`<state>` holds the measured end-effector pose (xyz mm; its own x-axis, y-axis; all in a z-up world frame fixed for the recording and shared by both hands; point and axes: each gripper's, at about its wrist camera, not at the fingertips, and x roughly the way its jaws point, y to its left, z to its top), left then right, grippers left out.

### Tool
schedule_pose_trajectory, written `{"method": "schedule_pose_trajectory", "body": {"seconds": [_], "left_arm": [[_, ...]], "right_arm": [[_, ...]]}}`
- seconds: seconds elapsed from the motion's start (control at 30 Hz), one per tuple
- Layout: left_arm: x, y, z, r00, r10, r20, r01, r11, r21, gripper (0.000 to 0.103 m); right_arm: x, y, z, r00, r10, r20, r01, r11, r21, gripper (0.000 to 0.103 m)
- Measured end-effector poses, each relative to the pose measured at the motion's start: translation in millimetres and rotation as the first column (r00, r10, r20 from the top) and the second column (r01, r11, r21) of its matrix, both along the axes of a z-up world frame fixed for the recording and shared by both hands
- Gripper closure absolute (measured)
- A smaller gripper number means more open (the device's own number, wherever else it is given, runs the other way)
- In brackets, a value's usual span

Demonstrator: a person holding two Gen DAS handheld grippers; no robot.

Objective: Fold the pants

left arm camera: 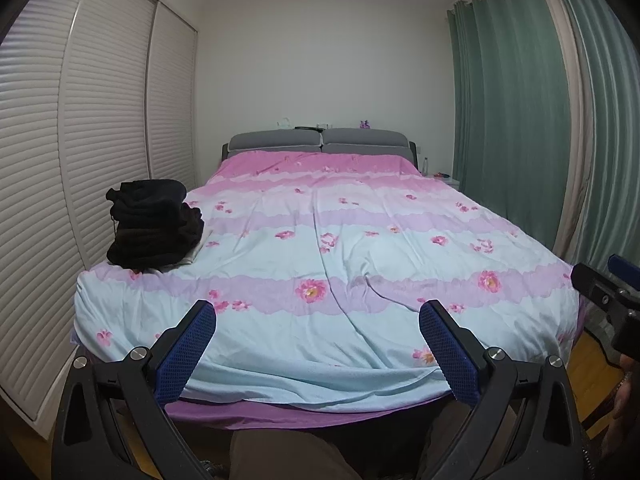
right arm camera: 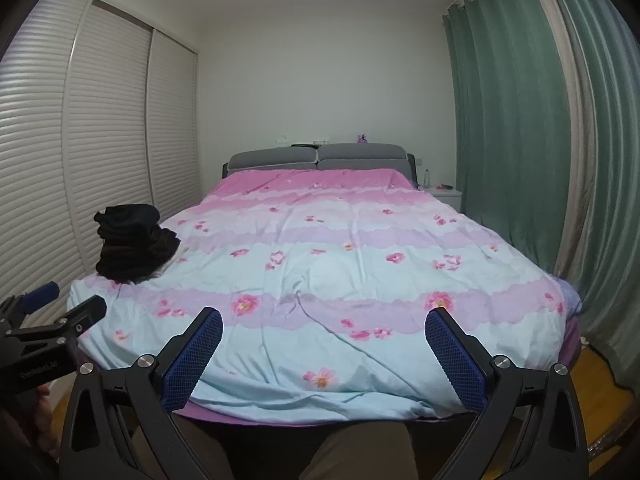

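Note:
A pile of dark clothes, the pants among them [left arm camera: 154, 224], lies on the left side of the bed; it also shows in the right wrist view [right arm camera: 134, 246]. My left gripper [left arm camera: 318, 324] is open and empty, held above the foot of the bed. My right gripper [right arm camera: 324, 332] is open and empty too, beside it. Each gripper shows at the edge of the other's view: the right one [left arm camera: 608, 292] and the left one [right arm camera: 52, 312]. Both are well short of the pile.
The bed has a pink, lilac and pale blue floral cover [left arm camera: 340, 248] and a grey headboard [left arm camera: 320, 142]. White louvred wardrobe doors [left arm camera: 80, 140] stand at the left, green curtains [left arm camera: 512, 120] at the right, a small white nightstand [right arm camera: 446, 192] by the headboard.

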<state>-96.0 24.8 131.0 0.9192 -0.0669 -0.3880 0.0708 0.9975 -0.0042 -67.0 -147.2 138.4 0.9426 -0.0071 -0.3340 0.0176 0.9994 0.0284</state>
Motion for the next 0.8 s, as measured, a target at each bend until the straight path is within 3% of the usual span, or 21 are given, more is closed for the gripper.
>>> {"method": "schedule_pose_trajectory", "body": {"seconds": [0.8], "left_arm": [[1.5, -1.1, -3.6, 1.000, -0.001, -0.001, 0.001, 1.000, 0.003, 0.000]], "right_arm": [[-3.5, 2.4, 2.2, 1.000, 0.009, 0.006, -0.009, 1.000, -0.001, 0.001]]}}
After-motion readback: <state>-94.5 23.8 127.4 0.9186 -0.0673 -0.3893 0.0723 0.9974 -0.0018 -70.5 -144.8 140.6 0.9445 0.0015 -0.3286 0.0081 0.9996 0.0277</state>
